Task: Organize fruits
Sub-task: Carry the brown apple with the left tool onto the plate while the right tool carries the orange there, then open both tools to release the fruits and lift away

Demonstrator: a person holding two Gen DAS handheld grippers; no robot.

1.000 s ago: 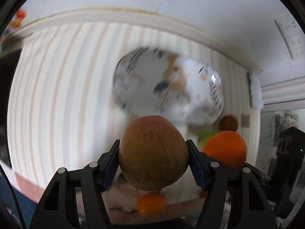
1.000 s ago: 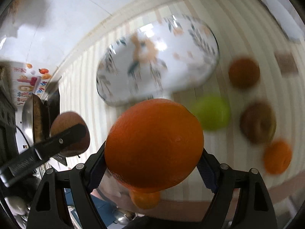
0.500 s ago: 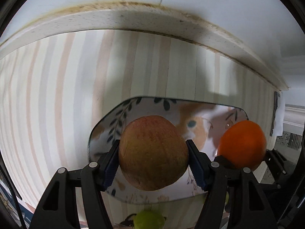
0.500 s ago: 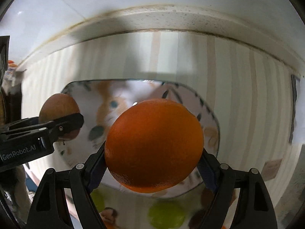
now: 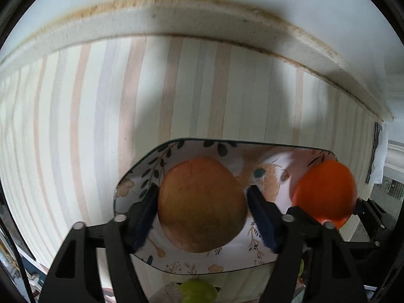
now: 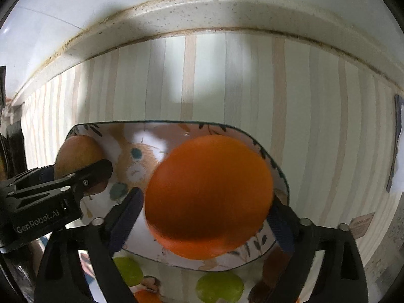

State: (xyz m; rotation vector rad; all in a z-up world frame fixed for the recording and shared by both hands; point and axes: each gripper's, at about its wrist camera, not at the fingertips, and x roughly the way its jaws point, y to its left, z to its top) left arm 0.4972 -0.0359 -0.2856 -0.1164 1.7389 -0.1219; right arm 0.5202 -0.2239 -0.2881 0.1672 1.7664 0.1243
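My left gripper is shut on a red-yellow apple and holds it over the left part of a patterned plate. My right gripper holds a big orange over the right part of the same plate; a small gap shows at its left finger. The orange also shows in the left wrist view, and the apple in the right wrist view, with the left gripper around it.
The plate lies on a striped cloth near the counter's back rim and wall. Near the plate's front edge lie green fruits, a small orange fruit and a brown fruit.
Both grippers have come down and forward over the plate with their fruit. The plate looks larger and lower in both views. The orange has blurred and sits off the left finger.
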